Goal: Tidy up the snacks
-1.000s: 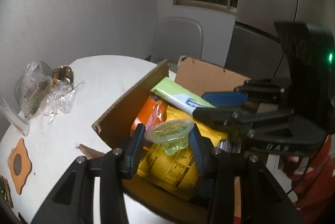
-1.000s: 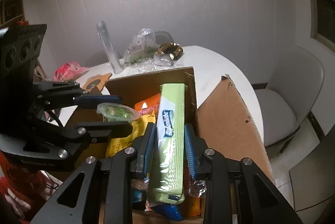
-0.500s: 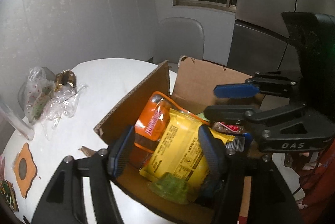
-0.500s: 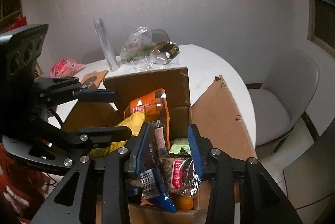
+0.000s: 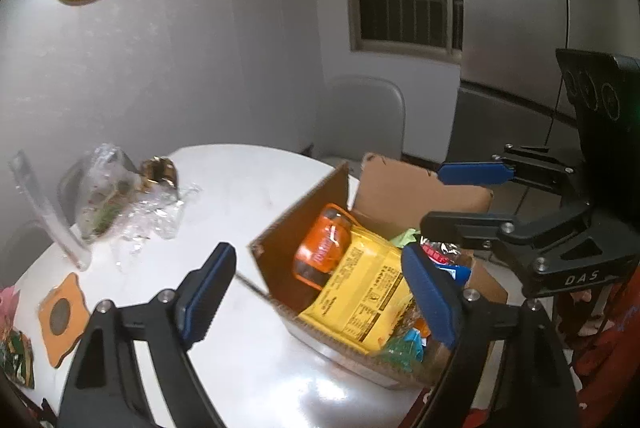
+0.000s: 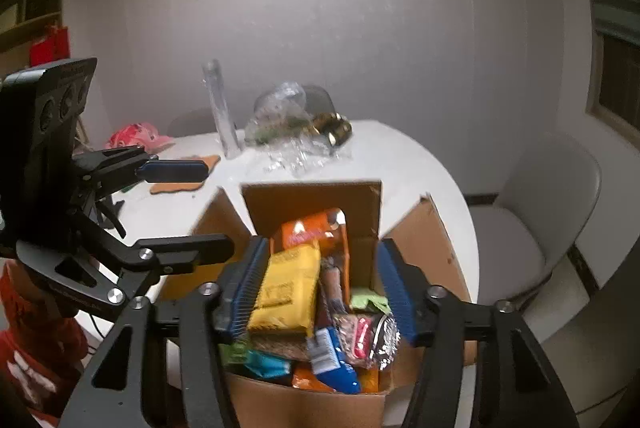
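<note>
Both claws empty, jaws apart: left claw (image 5: pixel 316 292) and right claw (image 6: pixel 320 288) hover over the cardboard box (image 6: pixel 312 195) on the table (image 5: pixel 240 179). Snacks (image 6: pixel 288 292) lie packed inside. Judgement: between placements; next, fetch a remaining item.

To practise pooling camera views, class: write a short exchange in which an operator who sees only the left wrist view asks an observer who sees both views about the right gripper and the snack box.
Operator: I only see the right gripper side-on. Is it holding anything?
Observer: No. The right gripper is open and empty, with one finger on either side of the snacks, above the cardboard box.
Operator: Its fingers block my view of that end of the box. What lies there?
Observer: A blue packet lies at the near end, beside a clear wrapper with red print.
</note>
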The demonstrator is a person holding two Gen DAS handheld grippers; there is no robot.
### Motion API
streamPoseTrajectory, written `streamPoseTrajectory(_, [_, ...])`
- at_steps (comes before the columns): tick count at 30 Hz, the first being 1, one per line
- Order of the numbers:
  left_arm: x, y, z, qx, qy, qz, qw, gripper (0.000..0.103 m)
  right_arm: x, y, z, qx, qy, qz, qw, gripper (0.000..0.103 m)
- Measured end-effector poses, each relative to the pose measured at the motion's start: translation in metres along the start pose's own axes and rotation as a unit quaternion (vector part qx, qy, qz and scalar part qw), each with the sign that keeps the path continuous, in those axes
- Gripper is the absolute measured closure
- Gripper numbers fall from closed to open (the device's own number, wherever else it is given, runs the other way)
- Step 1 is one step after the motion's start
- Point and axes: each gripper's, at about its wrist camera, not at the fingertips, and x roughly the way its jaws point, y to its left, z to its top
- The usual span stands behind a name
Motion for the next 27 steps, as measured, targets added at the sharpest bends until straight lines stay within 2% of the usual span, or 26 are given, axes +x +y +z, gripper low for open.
streamPoseTrajectory(7, [-0.046, 0.016, -0.018, -0.040, -0.062, 0.066, 0.9951, 0.005, -0.020, 0.027, 0.007, -0.043, -0.060, 0.007, 0.997, 0.016])
streamPoseTrajectory(8, [-0.053, 0.018, -0.022, -0.049, -0.075, 0.079, 0.9929, 0.001, -0.023, 0.032, 0.007, -0.050, -0.071, 0.009, 0.996, 0.011])
streamPoseTrajectory(12, [-0.074, 0.025, -0.043, -0.088, -0.107, 0.132, 0.9815, 0.001, -0.028, 0.048, 0.003, -0.077, -0.110, 0.016, 0.991, 0.000])
streamPoseTrajectory(18, [-0.084, 0.036, -0.079, -0.132, -0.130, 0.214, 0.9592, 0.001, -0.026, 0.066, -0.014, -0.104, -0.167, 0.020, 0.980, 0.000])
streamPoseTrajectory(21, [-0.081, 0.040, -0.094, -0.148, -0.127, 0.232, 0.9531, 0.001, -0.022, 0.073, -0.023, -0.119, -0.179, 0.015, 0.977, 0.000])
streamPoseTrajectory(27, [-0.076, 0.048, -0.112, -0.166, -0.118, 0.240, 0.9490, 0.001, -0.006, 0.076, -0.035, -0.116, -0.164, 0.030, 0.979, 0.000])
